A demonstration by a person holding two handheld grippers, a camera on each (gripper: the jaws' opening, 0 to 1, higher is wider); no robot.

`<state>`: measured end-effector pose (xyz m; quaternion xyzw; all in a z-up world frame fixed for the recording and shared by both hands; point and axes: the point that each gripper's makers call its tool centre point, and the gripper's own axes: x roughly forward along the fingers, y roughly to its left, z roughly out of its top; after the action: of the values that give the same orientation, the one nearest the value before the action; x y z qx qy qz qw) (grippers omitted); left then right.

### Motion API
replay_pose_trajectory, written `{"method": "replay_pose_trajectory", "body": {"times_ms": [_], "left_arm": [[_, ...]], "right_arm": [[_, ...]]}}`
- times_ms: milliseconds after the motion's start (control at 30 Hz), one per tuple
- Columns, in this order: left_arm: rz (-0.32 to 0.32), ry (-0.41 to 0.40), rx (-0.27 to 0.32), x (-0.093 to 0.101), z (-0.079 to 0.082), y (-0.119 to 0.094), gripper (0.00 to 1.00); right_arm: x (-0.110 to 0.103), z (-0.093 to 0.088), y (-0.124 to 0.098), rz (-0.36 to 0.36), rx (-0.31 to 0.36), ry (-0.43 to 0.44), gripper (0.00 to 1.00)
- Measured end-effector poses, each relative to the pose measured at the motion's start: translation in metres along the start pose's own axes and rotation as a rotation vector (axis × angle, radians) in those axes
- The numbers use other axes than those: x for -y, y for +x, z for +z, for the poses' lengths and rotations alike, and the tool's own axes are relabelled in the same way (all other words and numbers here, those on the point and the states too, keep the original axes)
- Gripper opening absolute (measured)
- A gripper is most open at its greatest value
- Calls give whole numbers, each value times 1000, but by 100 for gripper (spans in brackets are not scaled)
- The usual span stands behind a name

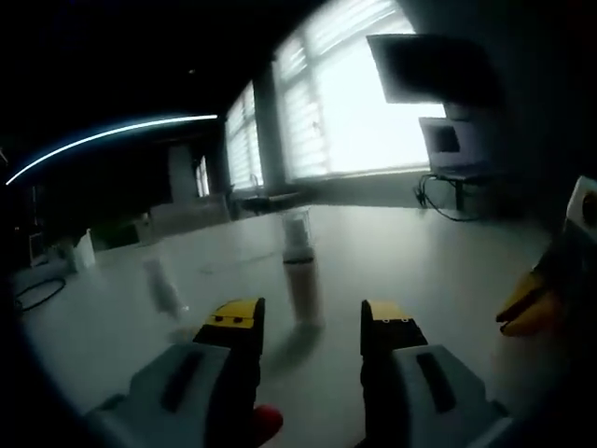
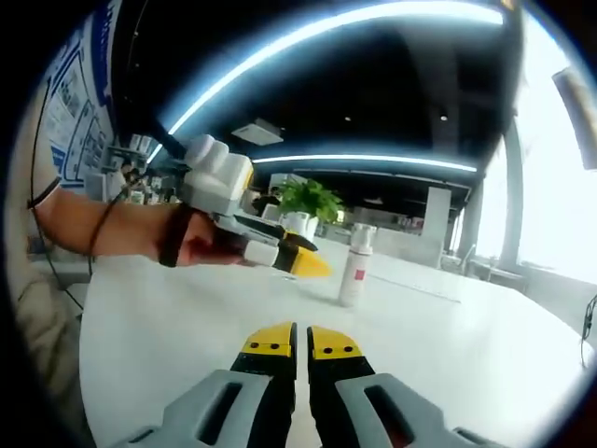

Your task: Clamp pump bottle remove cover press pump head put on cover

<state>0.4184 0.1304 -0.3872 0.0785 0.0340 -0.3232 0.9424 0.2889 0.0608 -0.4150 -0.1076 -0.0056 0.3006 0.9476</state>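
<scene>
1. In the left gripper view, the left gripper (image 1: 312,327) sits low centre, its fingers spread apart and holding nothing.
2. The pump bottle (image 1: 298,266) stands upright on the white counter (image 1: 420,261), just beyond the gap between those fingers, clear cover on top.
3. In the right gripper view, the right gripper (image 2: 300,347) has its fingers pressed nearly together, empty.
4. There the bottle (image 2: 355,265) stands mid-frame, right of the hand-held left gripper (image 2: 303,261).

Pump bottle (image 2: 355,264) glossy white plastic, clear cover (image 1: 297,234); table (image 2: 187,317) smooth matt white.
</scene>
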Motion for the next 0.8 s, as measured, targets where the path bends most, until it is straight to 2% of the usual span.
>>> {"method": "replay_pose_trajectory", "body": {"times_ms": [167, 567, 800], "left_arm": [[0, -12, -13, -3, -2, 19, 34], [14, -4, -23, -5, -11, 43, 35], [11, -43, -19, -2, -11, 61, 34]], "right_arm": [[-1, -1, 0, 5, -2, -5, 0], [-3, -1, 2, 6, -10, -33, 0], [-3, -1, 2, 6, -11, -39, 0]]}}
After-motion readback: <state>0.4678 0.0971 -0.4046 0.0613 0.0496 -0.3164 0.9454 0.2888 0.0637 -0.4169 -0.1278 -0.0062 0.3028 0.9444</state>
